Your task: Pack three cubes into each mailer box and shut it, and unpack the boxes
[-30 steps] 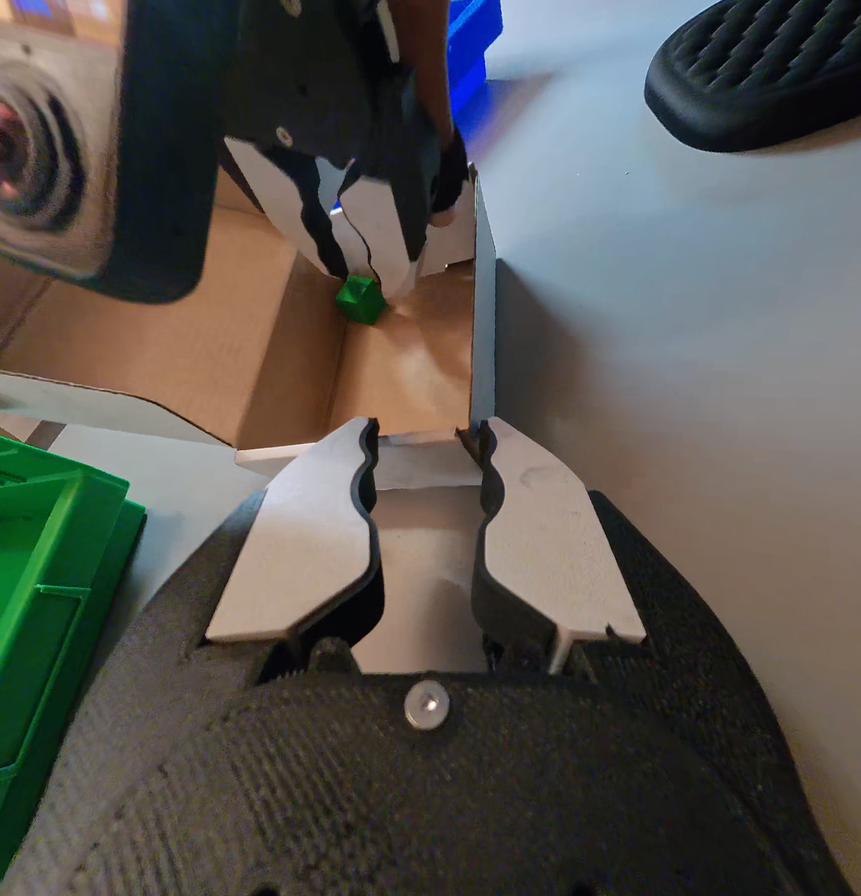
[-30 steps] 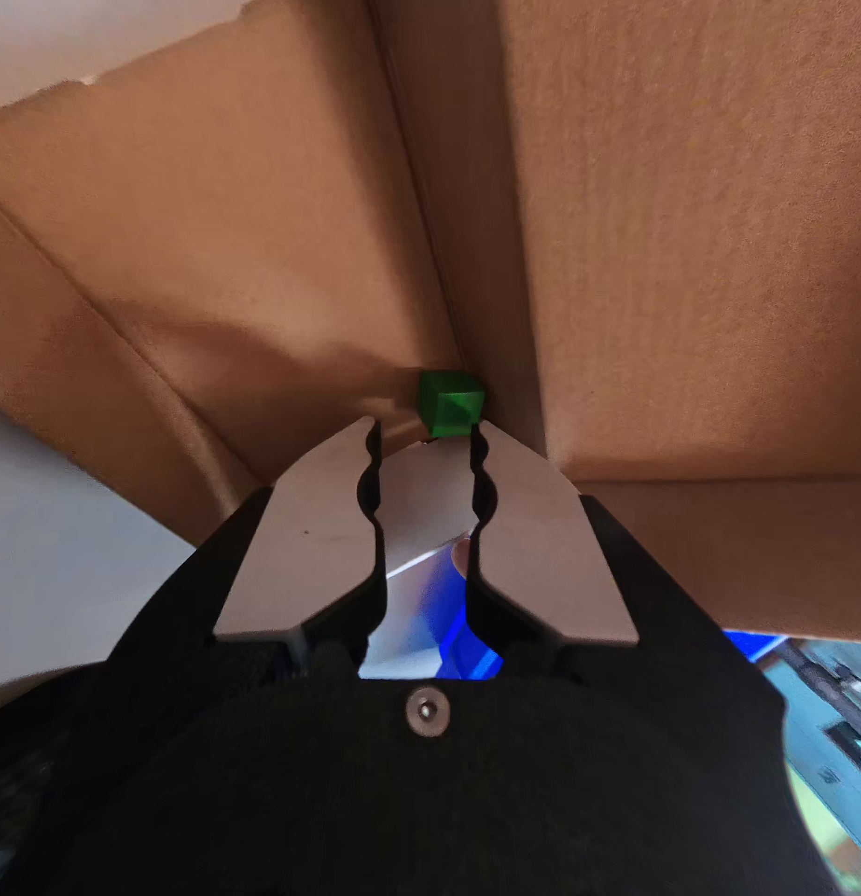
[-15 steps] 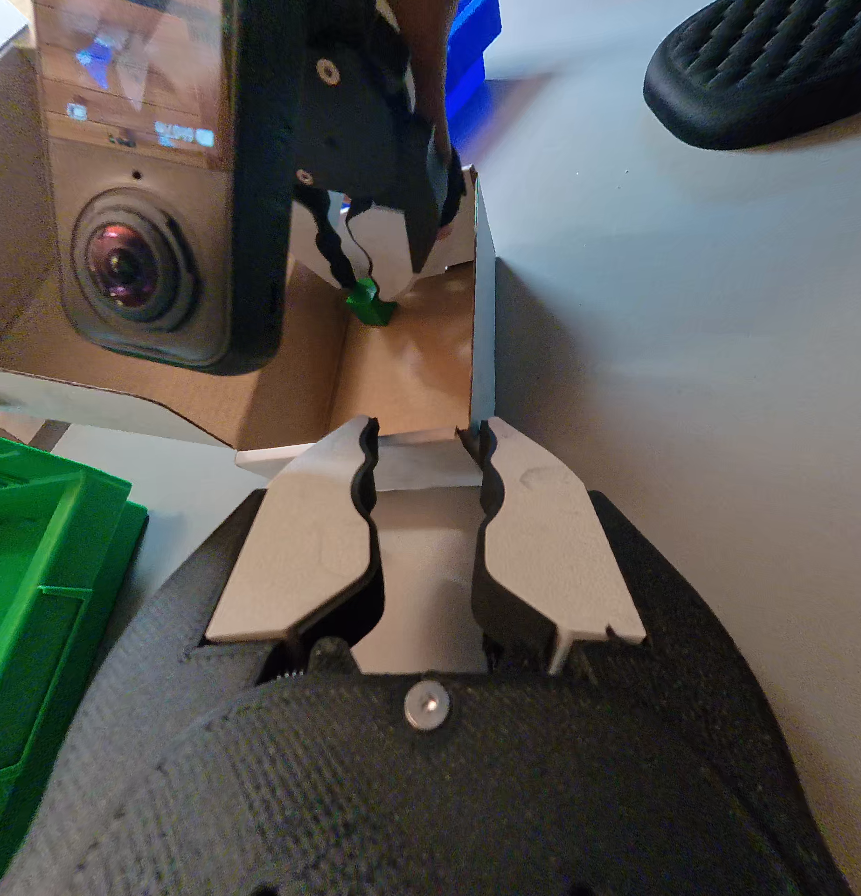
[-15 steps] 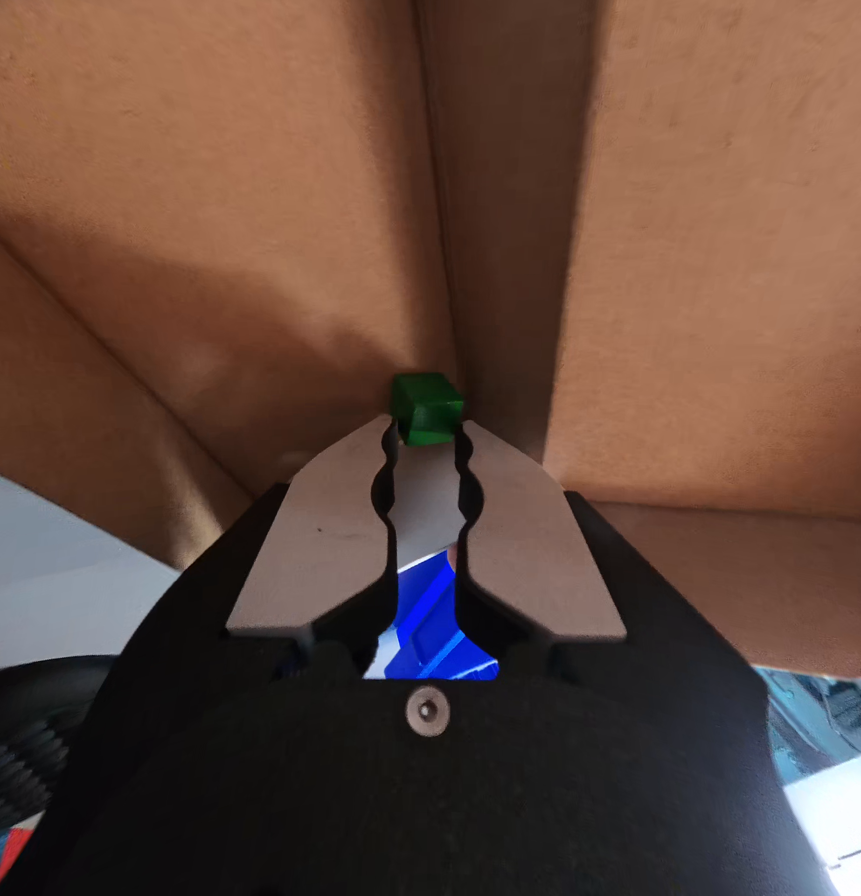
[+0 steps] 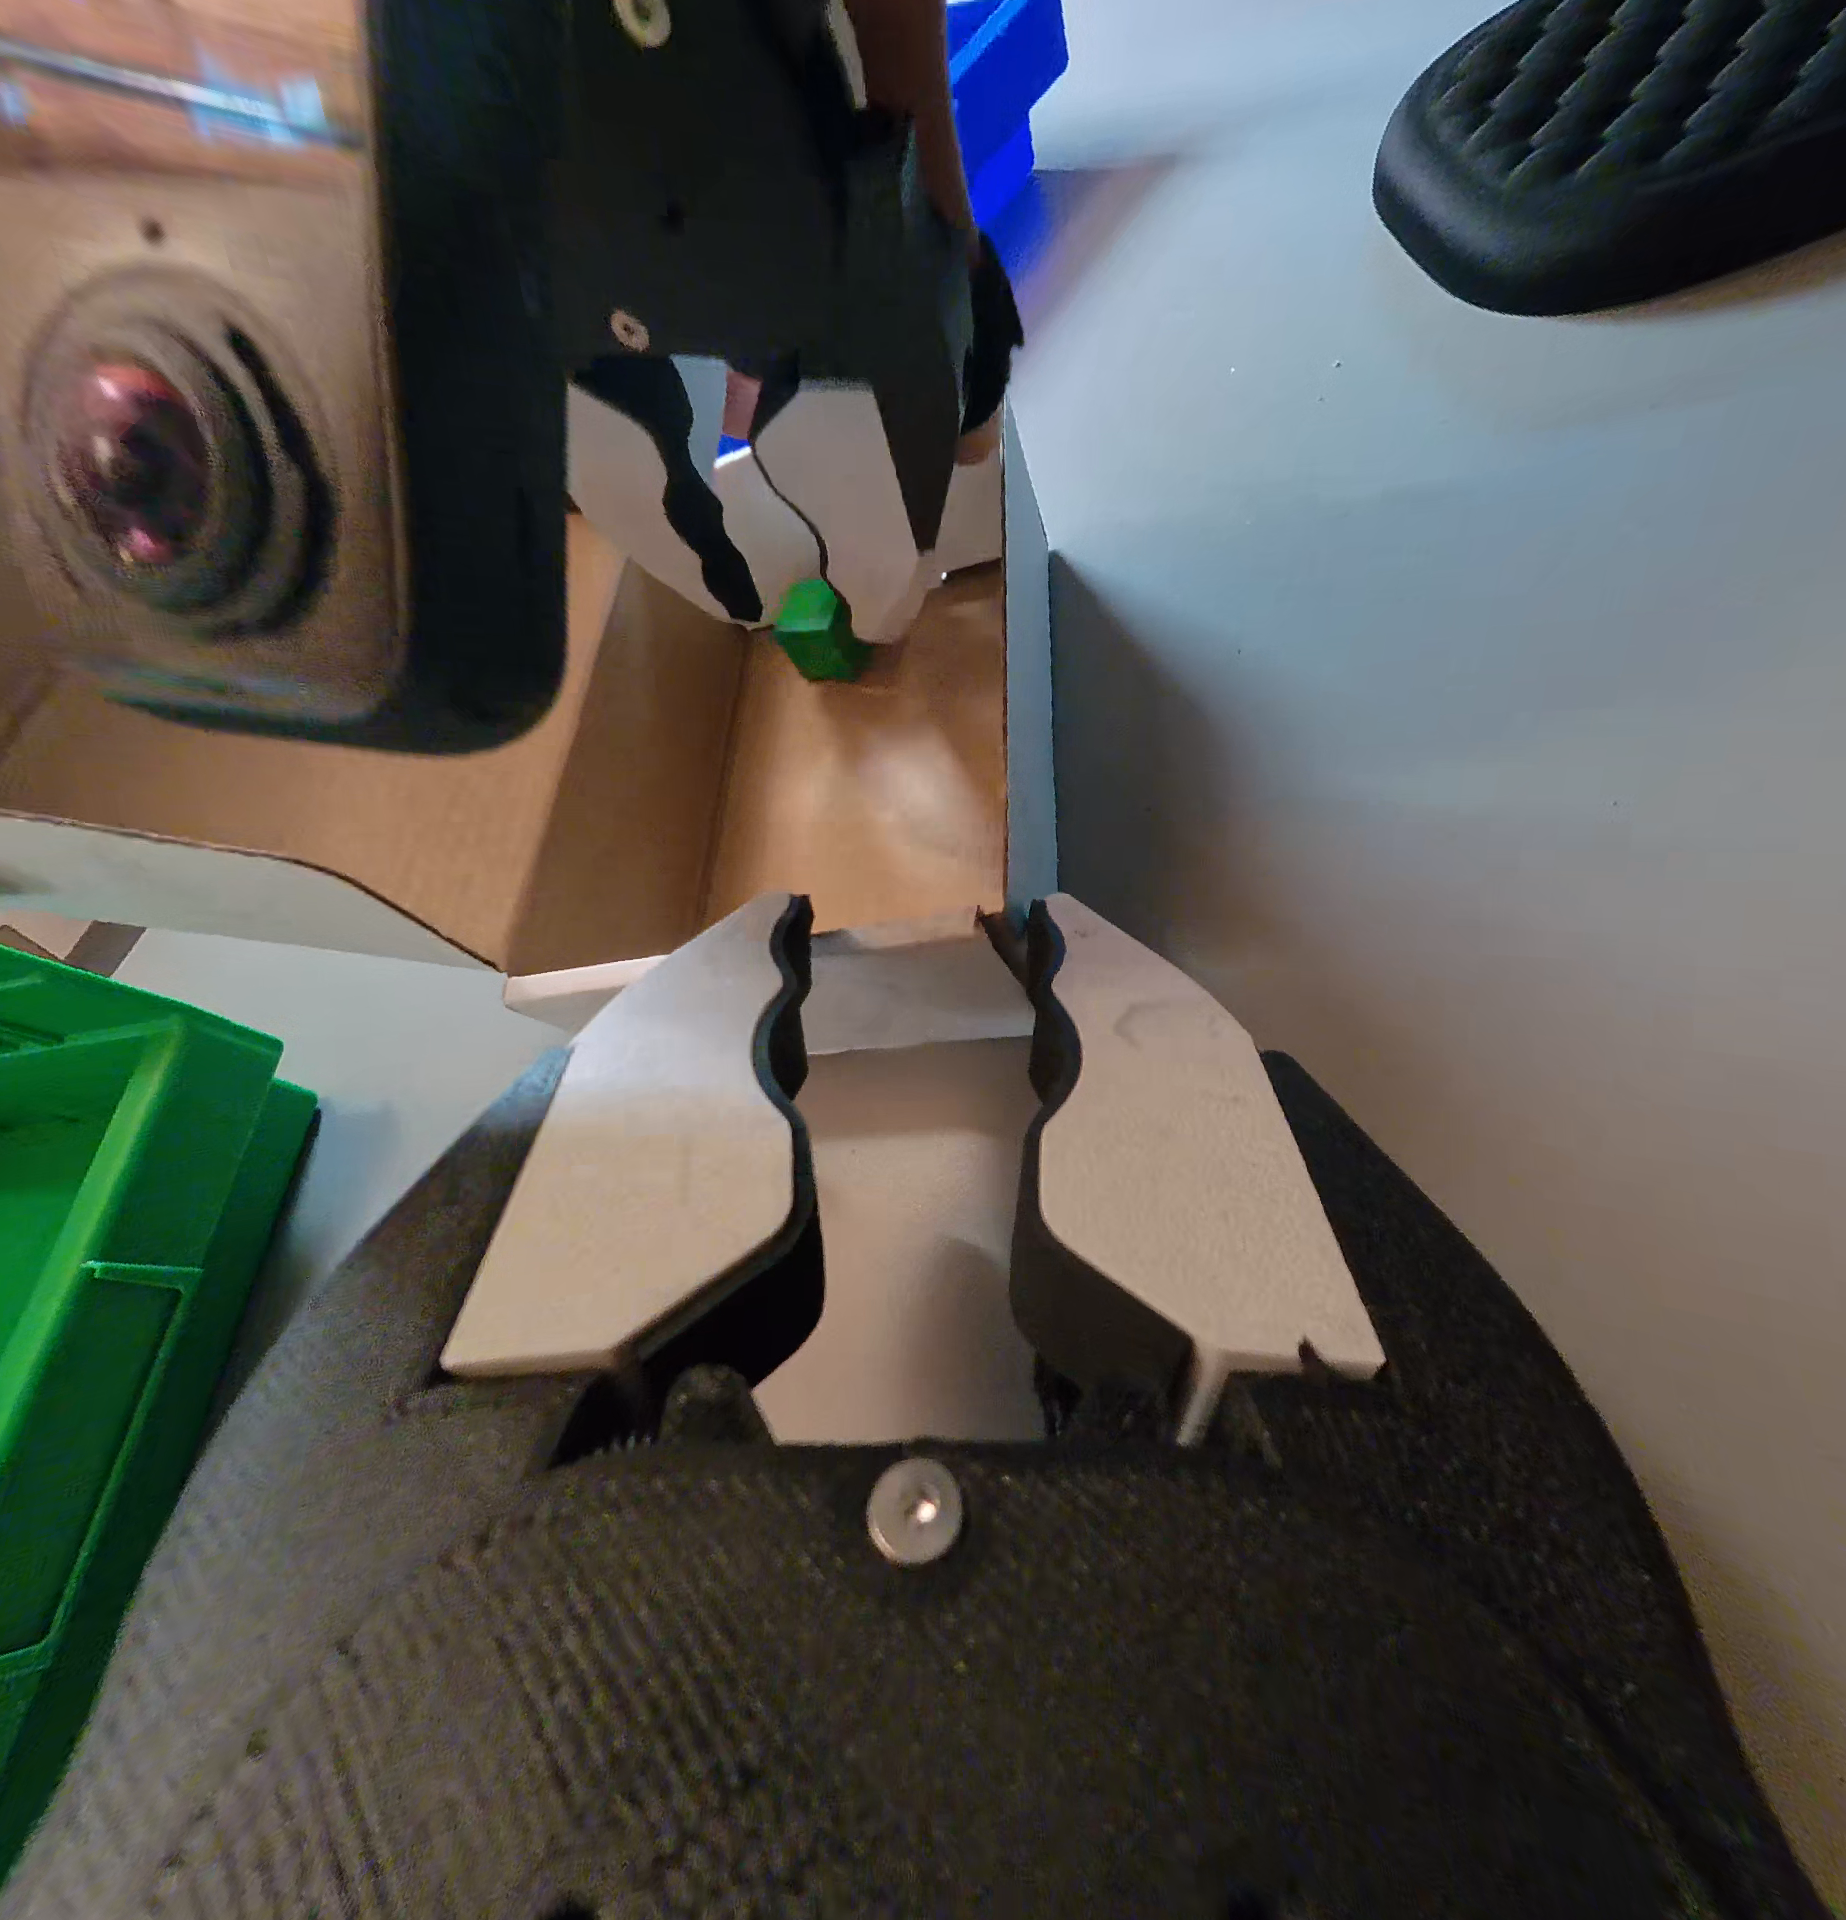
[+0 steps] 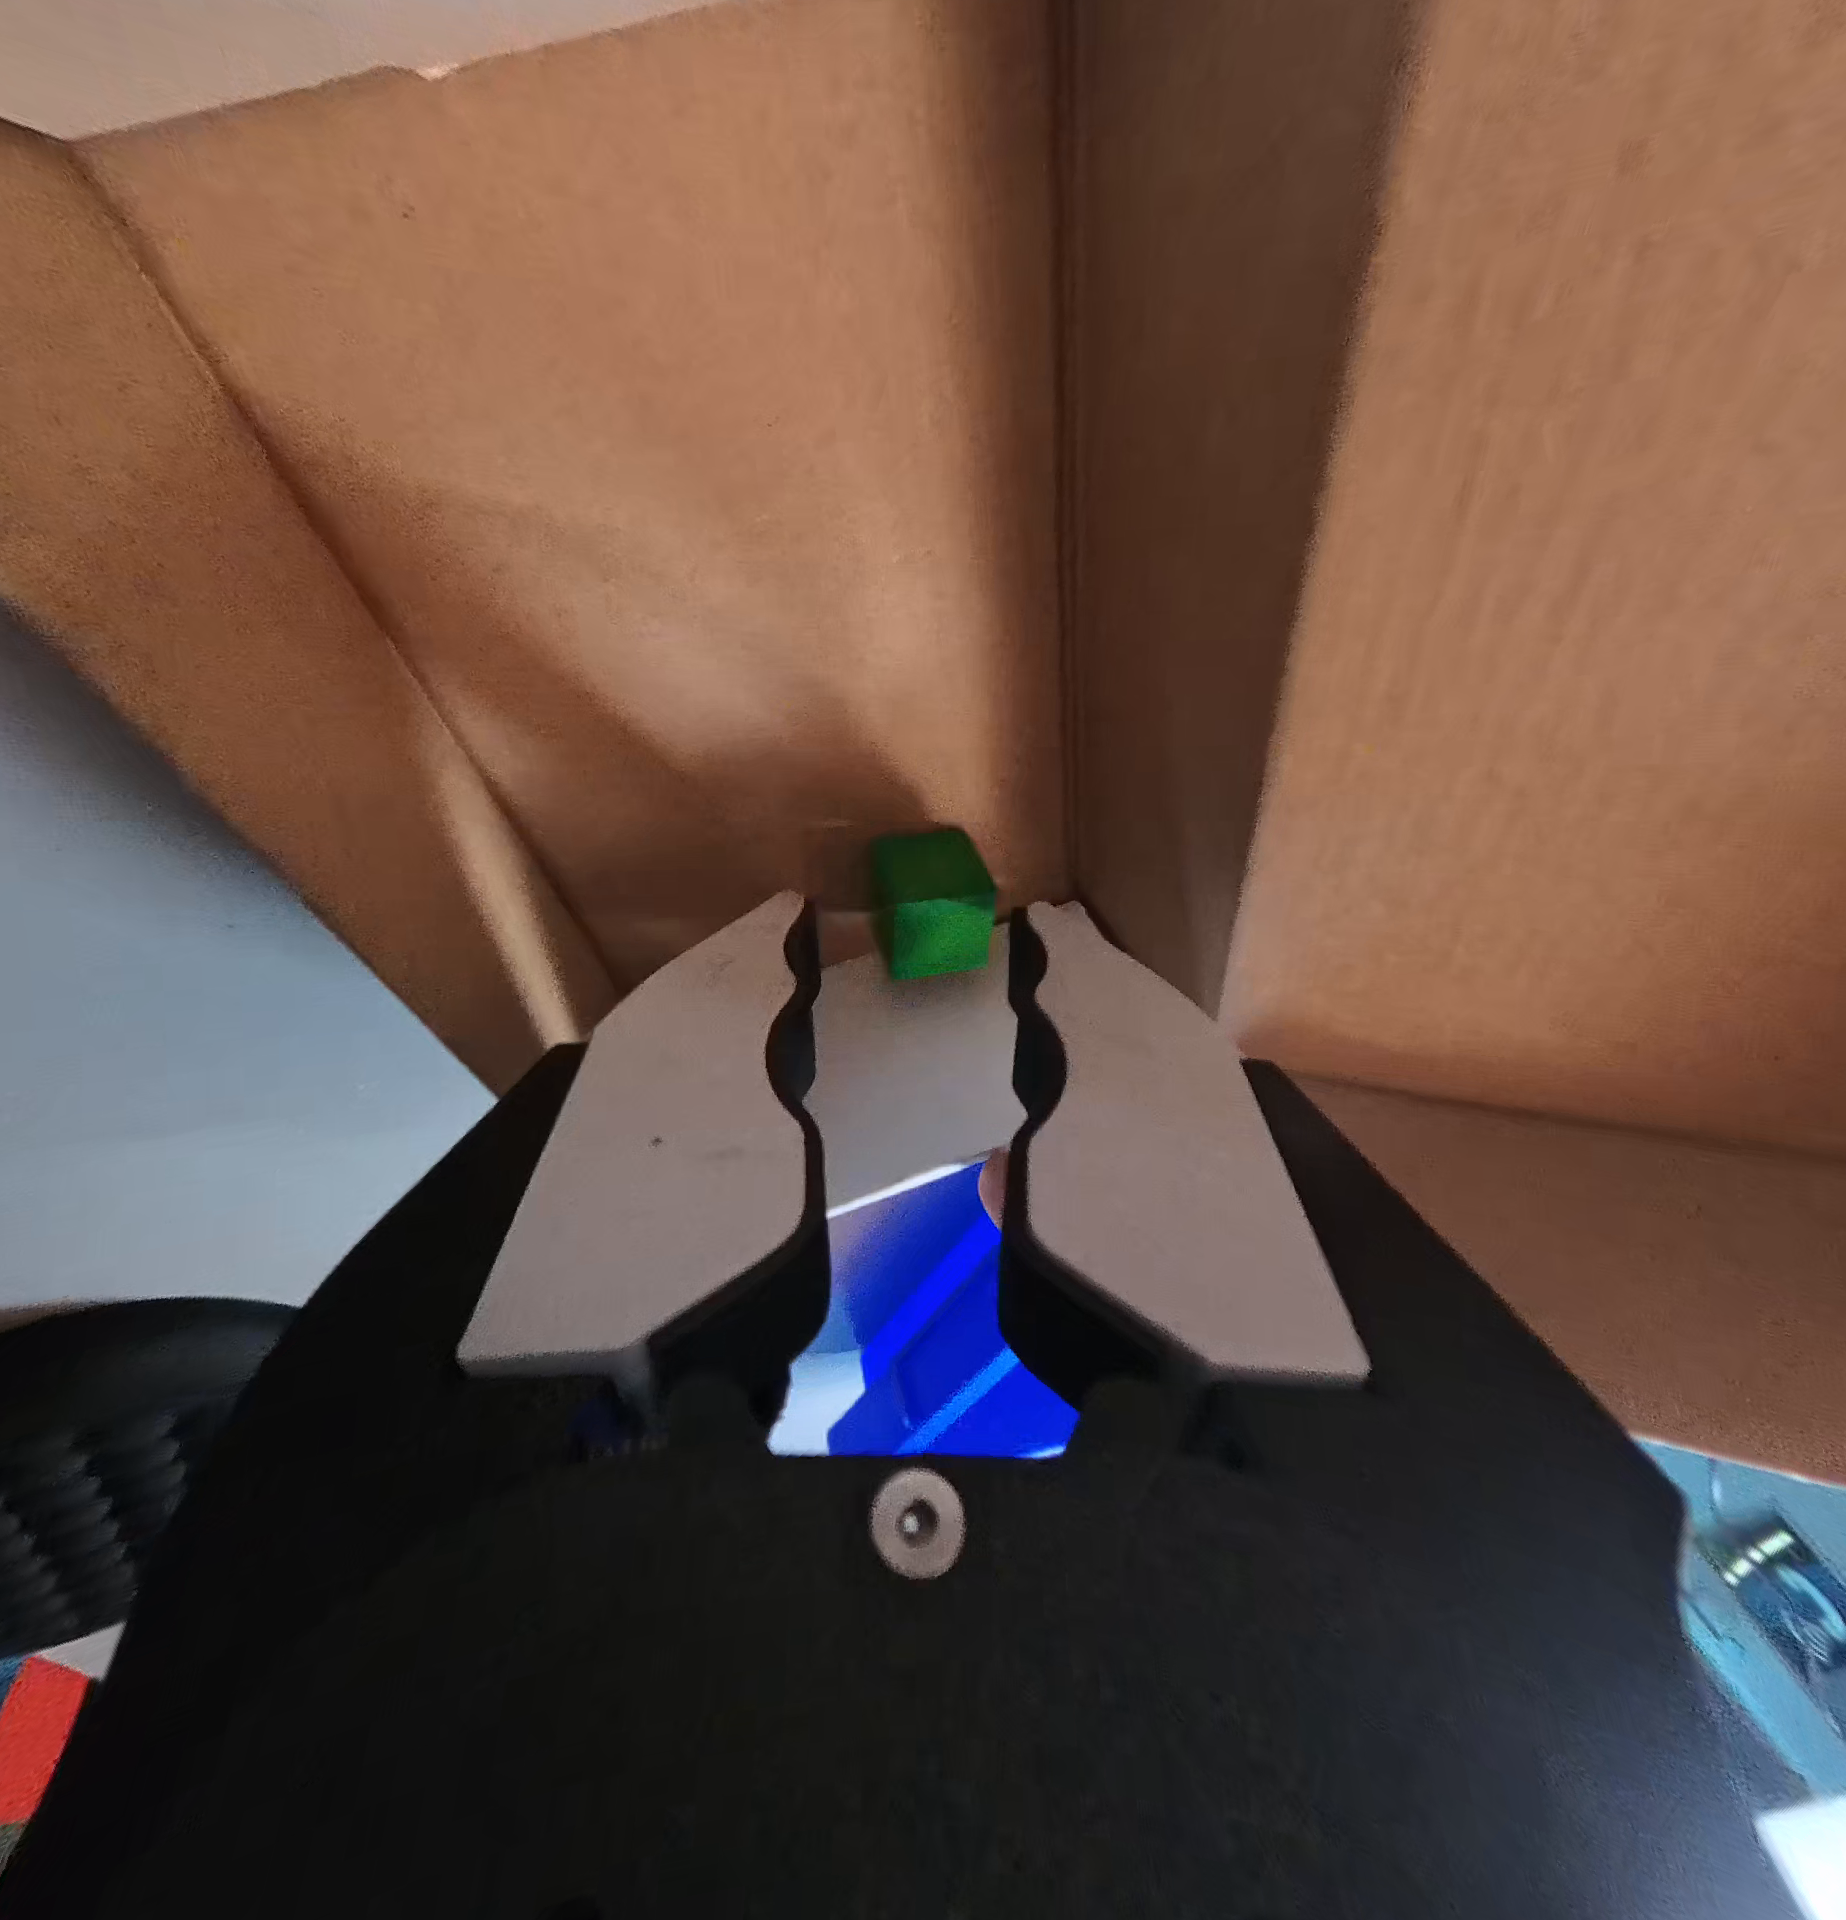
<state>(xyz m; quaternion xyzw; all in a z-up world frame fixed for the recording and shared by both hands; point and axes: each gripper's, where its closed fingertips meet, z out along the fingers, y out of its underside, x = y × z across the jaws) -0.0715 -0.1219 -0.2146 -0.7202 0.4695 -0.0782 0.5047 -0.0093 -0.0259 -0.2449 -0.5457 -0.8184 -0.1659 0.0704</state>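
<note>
Green cube [image 6: 934, 920] on mailer box [image 5: 867, 790] floor, far corner, between open right tongs [image 6: 911, 914], not gripped. Left tongs [image 5: 911, 920] open, straddling near box wall. Risk: cube tight against wall, closing tongs may nudge it aside.

left hand-held gripper [image 5: 914, 920]: jaws parted, level | right hand-held gripper [image 6: 911, 914]: jaws parted, angled down
</note>
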